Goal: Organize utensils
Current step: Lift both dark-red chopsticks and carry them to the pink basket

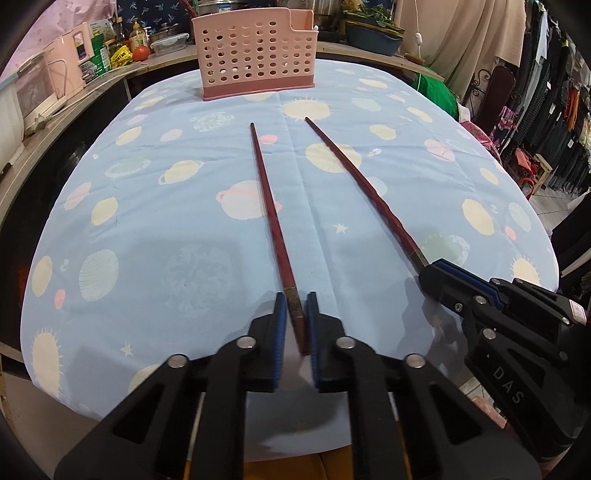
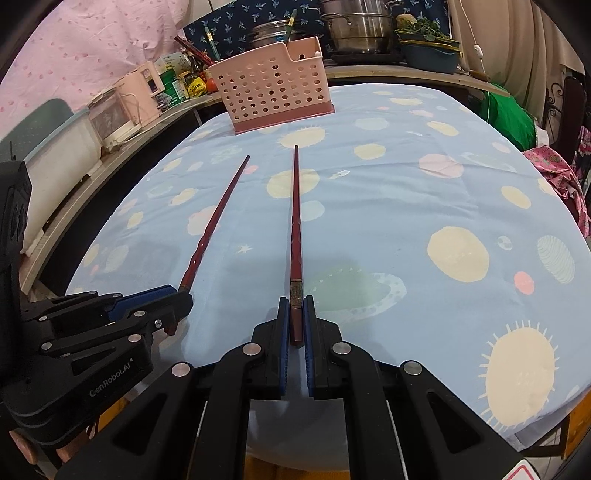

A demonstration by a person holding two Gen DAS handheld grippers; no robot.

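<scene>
Two long dark red chopsticks point away over the blue planet-print tablecloth (image 1: 147, 229). My left gripper (image 1: 296, 302) is shut on the thick end of the left chopstick (image 1: 271, 218). My right gripper (image 2: 296, 306) is shut on the thick end of the right chopstick (image 2: 295, 221). The right gripper also shows in the left wrist view (image 1: 430, 267), holding its chopstick (image 1: 365, 192). The left gripper shows in the right wrist view (image 2: 183, 291) with its chopstick (image 2: 218, 218). A pink perforated utensil holder (image 1: 255, 51) stands at the table's far edge, beyond both tips.
A shelf behind and left of the table holds a pink appliance (image 1: 74, 59), bottles, a tomato (image 1: 140, 53) and food containers. Steel pots (image 2: 354, 29) and a blue basin (image 2: 428, 55) sit behind the holder (image 2: 273, 85). Clothes racks (image 1: 554, 92) stand to the right.
</scene>
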